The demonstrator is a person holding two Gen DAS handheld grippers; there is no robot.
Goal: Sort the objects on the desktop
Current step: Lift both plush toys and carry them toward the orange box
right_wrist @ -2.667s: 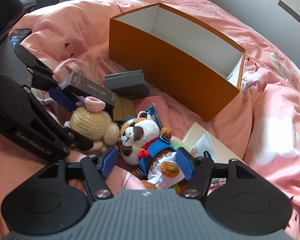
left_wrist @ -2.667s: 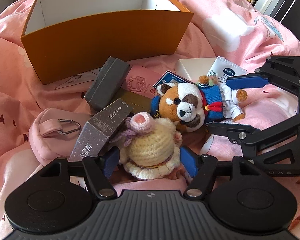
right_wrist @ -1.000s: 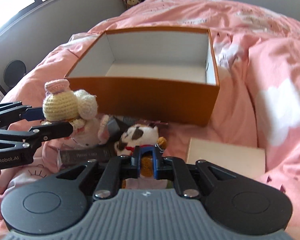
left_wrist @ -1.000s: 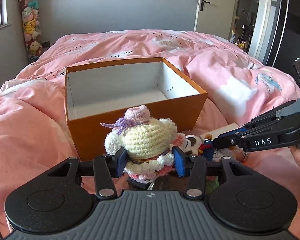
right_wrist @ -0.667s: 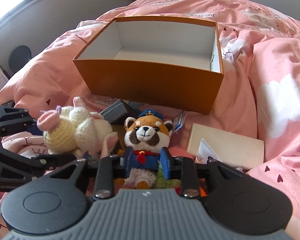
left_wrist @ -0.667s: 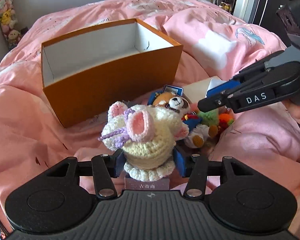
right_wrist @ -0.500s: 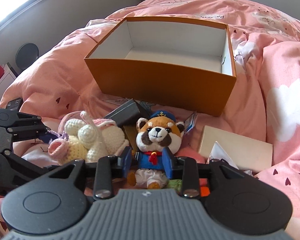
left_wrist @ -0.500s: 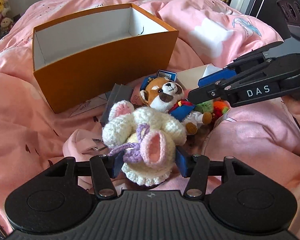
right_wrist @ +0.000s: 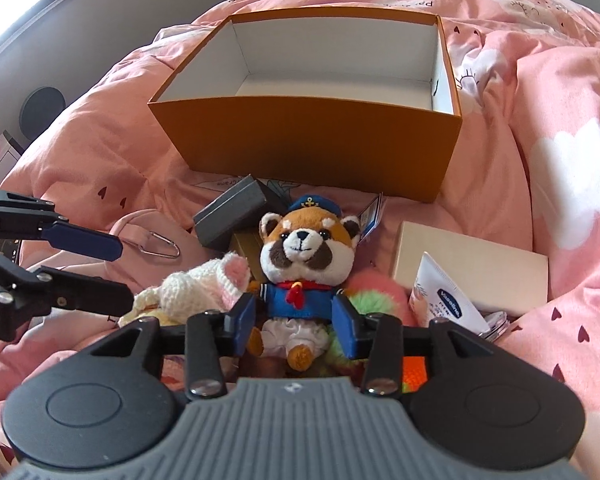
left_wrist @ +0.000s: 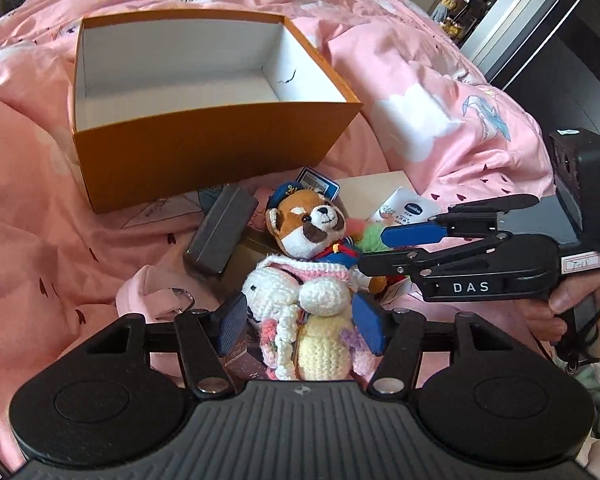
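1. 1 pink pouch point(right_wrist: 148, 226) with a clip lies far left on the bed point(right_wrist: 100, 148).
2. left gripper point(left_wrist: 300, 322): jaws parted, lying either side of 1 crochet doll point(left_wrist: 312, 320) without pinching it.
3. 1 grey box point(right_wrist: 234, 208) sits before 1 orange box point(right_wrist: 308, 140), empty.
4. right gripper point(right_wrist: 296, 322): jaws spread around 1 sailor plush point(right_wrist: 304, 264), not clamping.
5. 1 vaseline tube point(right_wrist: 446, 300) rests on 1 beige box point(right_wrist: 480, 268).
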